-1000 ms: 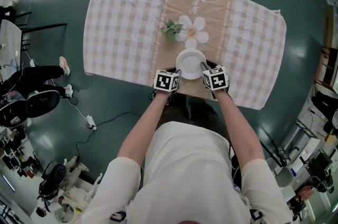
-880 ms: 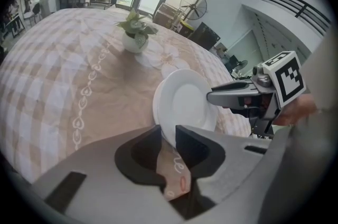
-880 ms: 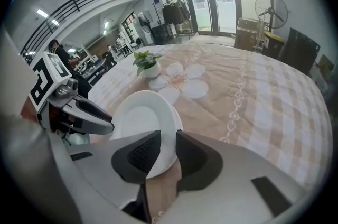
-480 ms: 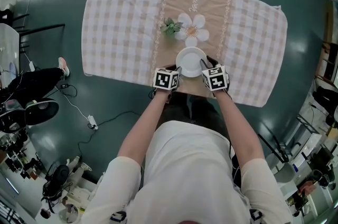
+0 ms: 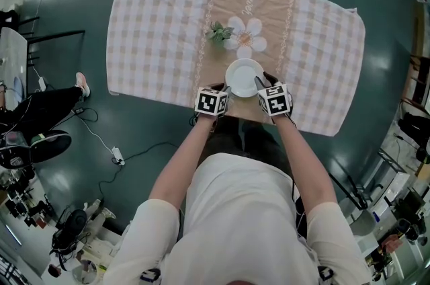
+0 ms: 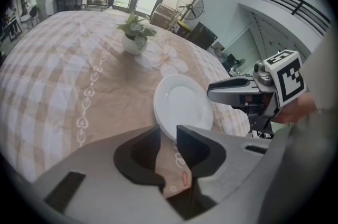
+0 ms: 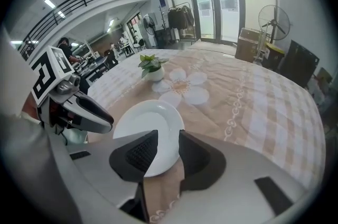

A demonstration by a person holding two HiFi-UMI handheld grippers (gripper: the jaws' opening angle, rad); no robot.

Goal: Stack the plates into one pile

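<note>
A white plate pile (image 5: 244, 77) rests on the checked tablecloth (image 5: 154, 28) near the table's front edge; its rim looks layered in the left gripper view. My left gripper (image 5: 227, 90) sits at the pile's near-left rim and my right gripper (image 5: 259, 84) at its near-right rim. In the left gripper view the plate rim (image 6: 184, 104) reaches in between the jaws of the left gripper (image 6: 168, 130), which are opening with a gap showing. In the right gripper view the plate (image 7: 148, 120) lies between the opening jaws of the right gripper (image 7: 168, 136), loose.
A small potted plant (image 5: 218, 33) stands just beyond the plates beside a printed white flower (image 5: 247, 37). The table's front edge (image 5: 235, 117) runs right under my hands. Chairs and cables lie on the floor at the left.
The plates and both hands stay where they were; only the head view has shifted slightly.
</note>
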